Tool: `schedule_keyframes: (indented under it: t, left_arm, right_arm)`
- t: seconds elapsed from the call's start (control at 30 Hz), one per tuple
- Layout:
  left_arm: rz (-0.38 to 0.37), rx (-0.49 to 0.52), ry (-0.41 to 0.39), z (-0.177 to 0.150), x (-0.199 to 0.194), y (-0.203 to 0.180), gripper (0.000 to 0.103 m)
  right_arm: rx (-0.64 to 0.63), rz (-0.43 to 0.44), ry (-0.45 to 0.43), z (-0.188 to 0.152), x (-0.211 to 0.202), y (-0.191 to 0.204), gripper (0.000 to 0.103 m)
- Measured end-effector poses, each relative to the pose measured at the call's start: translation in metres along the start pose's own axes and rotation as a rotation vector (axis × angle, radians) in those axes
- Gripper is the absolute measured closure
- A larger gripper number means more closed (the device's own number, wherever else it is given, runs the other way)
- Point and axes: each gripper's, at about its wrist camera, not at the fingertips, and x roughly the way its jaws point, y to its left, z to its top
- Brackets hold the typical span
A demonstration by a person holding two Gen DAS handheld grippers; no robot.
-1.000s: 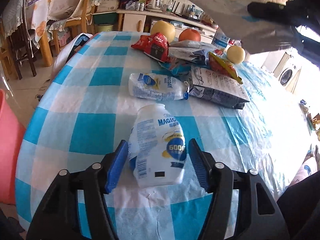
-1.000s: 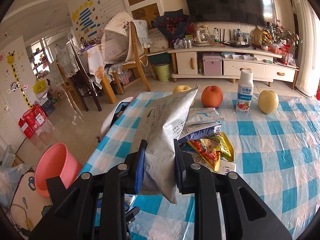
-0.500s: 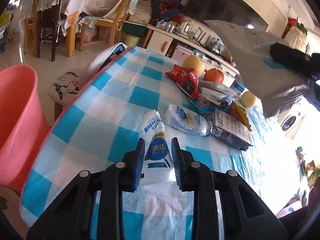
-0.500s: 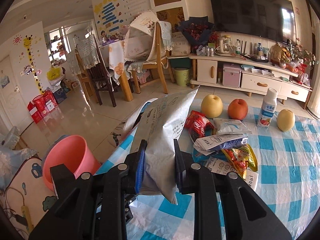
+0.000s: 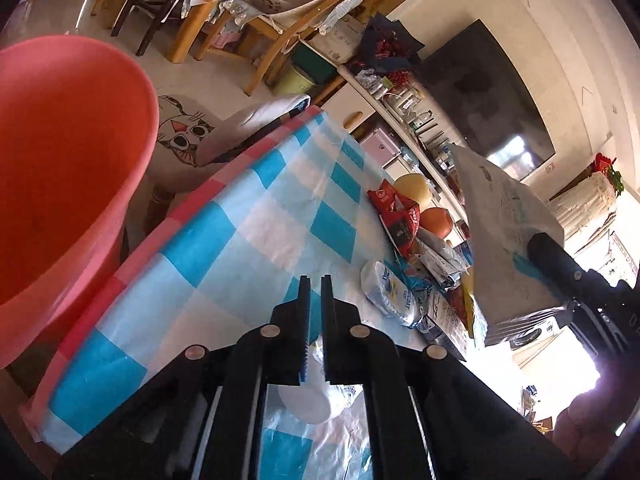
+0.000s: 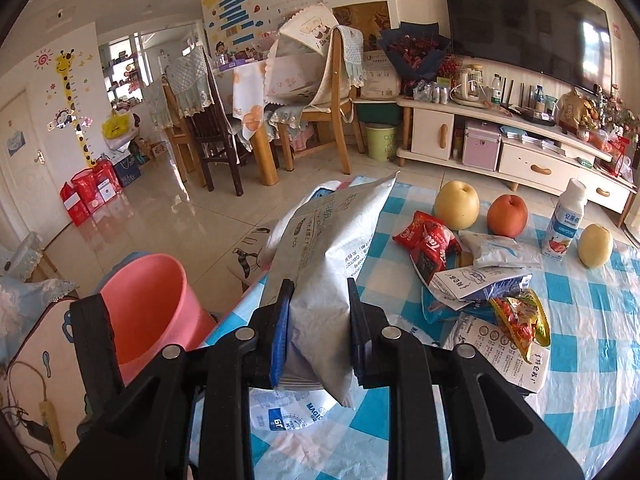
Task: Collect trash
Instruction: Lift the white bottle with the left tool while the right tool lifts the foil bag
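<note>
White squashed bottle [image 5: 310,402] pinched flat in left gripper [image 5: 315,280], jaws just closed — silver bag [image 6: 324,264] clamped by right gripper [image 6: 318,285]; pink bucket [image 5: 68,168] just past table edge [image 5: 132,264].

Bright daylight, window glare, fisheye warping

A family living and dining room in a home is showing here. Ahead of the right hand-held gripper [image 6: 318,304], a large television [image 6: 524,20] is hanging above a long white cabinet [image 6: 512,136] crowded with bottles and a kettle. Ahead and to its left, wooden dining chairs [image 6: 320,120] are standing on tiled floor, and a giraffe height chart [image 6: 72,104] is decorating the wall. Just beyond the hand-held gripper, a blue-checked tabletop [image 6: 580,320] is carrying fruit and snack wrappers.
</note>
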Motion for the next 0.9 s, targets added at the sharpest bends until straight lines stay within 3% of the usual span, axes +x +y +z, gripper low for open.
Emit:
schedule_keyframes:
  t: [0.07,0.1,0.27,0.37,0.47,0.7,0.9]
  left_arm:
    - [-0.014,0.016,0.029,-0.003,0.003,-0.003,0.034]
    - [-0.019,0.031,0.041,-0.005,0.005,-0.007,0.031]
    - [-0.031,0.210,0.147,-0.020,0.020,-0.033,0.026]
    - [0.049,0.352,0.189,-0.034,0.030,-0.046,0.025]
    - [0.101,0.394,0.218,-0.041,0.038,-0.046,0.025]
    - [0.195,0.482,0.185,-0.052,0.043,-0.056,0.025]
    - [0.266,0.562,0.152,-0.064,0.049,-0.069,0.025]
  right_arm:
    - [0.007,-0.008,0.004,-0.002,0.000,-0.004,0.077]
    - [0.012,-0.013,0.004,-0.002,0.000,-0.007,0.077]
    - [0.056,-0.027,0.005,-0.009,-0.010,-0.023,0.076]
    - [0.082,-0.042,-0.004,-0.014,-0.022,-0.032,0.076]
    - [0.100,-0.061,-0.016,-0.020,-0.037,-0.039,0.076]
    - [0.165,-0.089,-0.023,-0.039,-0.074,-0.051,0.076]
    - [0.141,-0.077,-0.055,-0.047,-0.094,-0.051,0.076]
